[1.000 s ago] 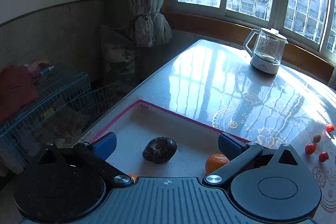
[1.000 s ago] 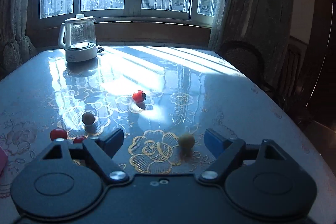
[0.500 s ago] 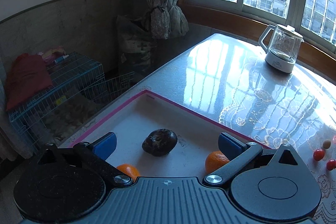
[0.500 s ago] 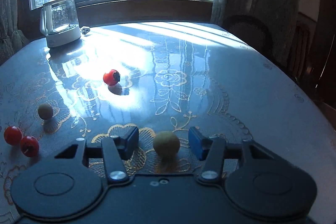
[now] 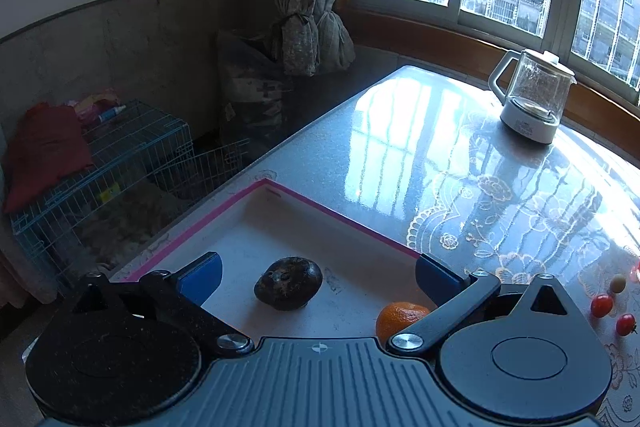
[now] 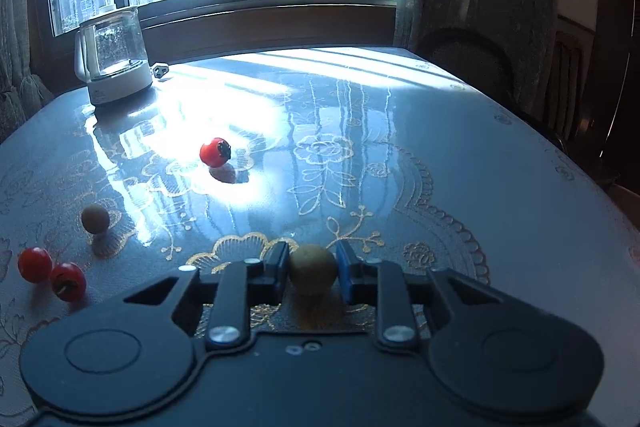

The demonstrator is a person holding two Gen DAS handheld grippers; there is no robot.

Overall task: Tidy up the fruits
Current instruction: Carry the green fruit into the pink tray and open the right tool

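Fruits lie loose on the bench point(image 6: 460, 155), and one of them, a small tan fruit point(image 6: 312, 269), sits now between the jaws of the right gripper point(image 6: 313, 273); the two blue pads are drawn close on both its sides and seem to touch it, so I judge it is pinched, though it rests yet on the cloth. The left gripper point(image 5: 318, 273) has its jaws spread wide with nothing between, and it hangs over a white tray point(image 5: 280, 187) with pink rim, where a dark fruit point(image 5: 289, 283) and an orange point(image 5: 400, 317) already lie. Outward from the right jaws are a second tan fruit point(image 6: 95, 219), two red tomatoes point(image 6: 52, 273) side by side, and one more tomato point(image 6: 215, 152) farther off, near a glass kettle point(image 6: 114, 57). To do this step well, I think the squeeze should be only as firm as needed, because a round smooth fruit can slip out forward; then lift it straight up, carry it level toward the tray, and let it go low, apart from the dark fruit, so it does not roll.
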